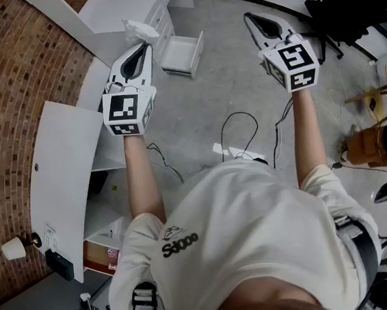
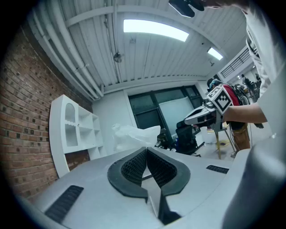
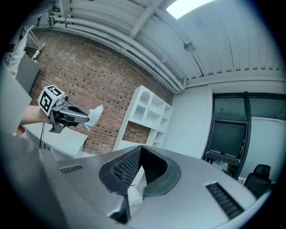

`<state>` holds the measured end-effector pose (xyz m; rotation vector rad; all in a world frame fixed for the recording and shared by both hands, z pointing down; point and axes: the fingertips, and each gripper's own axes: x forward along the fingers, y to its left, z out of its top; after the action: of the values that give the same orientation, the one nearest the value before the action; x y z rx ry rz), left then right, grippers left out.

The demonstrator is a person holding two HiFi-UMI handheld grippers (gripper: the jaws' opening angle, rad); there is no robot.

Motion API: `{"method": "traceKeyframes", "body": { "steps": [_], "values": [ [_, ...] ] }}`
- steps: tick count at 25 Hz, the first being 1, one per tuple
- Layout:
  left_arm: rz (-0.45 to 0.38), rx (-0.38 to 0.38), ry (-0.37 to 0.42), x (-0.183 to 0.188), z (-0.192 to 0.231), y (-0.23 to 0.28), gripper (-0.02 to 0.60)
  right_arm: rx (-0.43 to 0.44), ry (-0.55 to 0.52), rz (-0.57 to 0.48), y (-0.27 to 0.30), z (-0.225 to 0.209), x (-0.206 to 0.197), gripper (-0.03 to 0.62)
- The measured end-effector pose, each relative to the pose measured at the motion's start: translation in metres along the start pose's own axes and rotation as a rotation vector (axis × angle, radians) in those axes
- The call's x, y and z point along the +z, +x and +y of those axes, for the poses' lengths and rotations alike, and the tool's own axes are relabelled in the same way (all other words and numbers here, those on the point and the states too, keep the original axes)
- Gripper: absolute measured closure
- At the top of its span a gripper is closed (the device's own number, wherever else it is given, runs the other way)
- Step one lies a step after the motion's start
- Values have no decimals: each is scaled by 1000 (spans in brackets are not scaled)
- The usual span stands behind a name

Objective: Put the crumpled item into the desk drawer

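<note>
The left hand-held gripper (image 1: 145,46) is clenched on the crumpled item (image 1: 140,30), a white wad pinched at the very tips of its jaws. I hold it in the air over the edge of the desk (image 1: 122,3), just left of the drawer (image 1: 181,54). The drawer stands pulled out, and what I see of its inside is bare. The right hand-held gripper (image 1: 249,17) hangs well apart to the right, jaws pressed together on nothing. So I judge the pick-up done and the drawer ready. What is left is to carry the wad across over the drawer, lower it and let go.
</note>
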<state>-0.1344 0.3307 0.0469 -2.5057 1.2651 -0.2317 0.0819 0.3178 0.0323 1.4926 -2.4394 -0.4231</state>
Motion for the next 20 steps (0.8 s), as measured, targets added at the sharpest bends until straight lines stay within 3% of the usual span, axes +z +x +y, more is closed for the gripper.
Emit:
{"method": "traceKeyframes", "body": {
  "steps": [8,13,20],
  "values": [
    [12,-7,-4,-7,-3,17,561,5,11,9,4,-7,-13,589],
    [23,28,-7,-13,-2,23,561,29,6,-2,12,-14,-19,588],
    [76,121,-15,-2,-40,71,561,102,0,-14,6,-87,-54,588]
  ]
}}
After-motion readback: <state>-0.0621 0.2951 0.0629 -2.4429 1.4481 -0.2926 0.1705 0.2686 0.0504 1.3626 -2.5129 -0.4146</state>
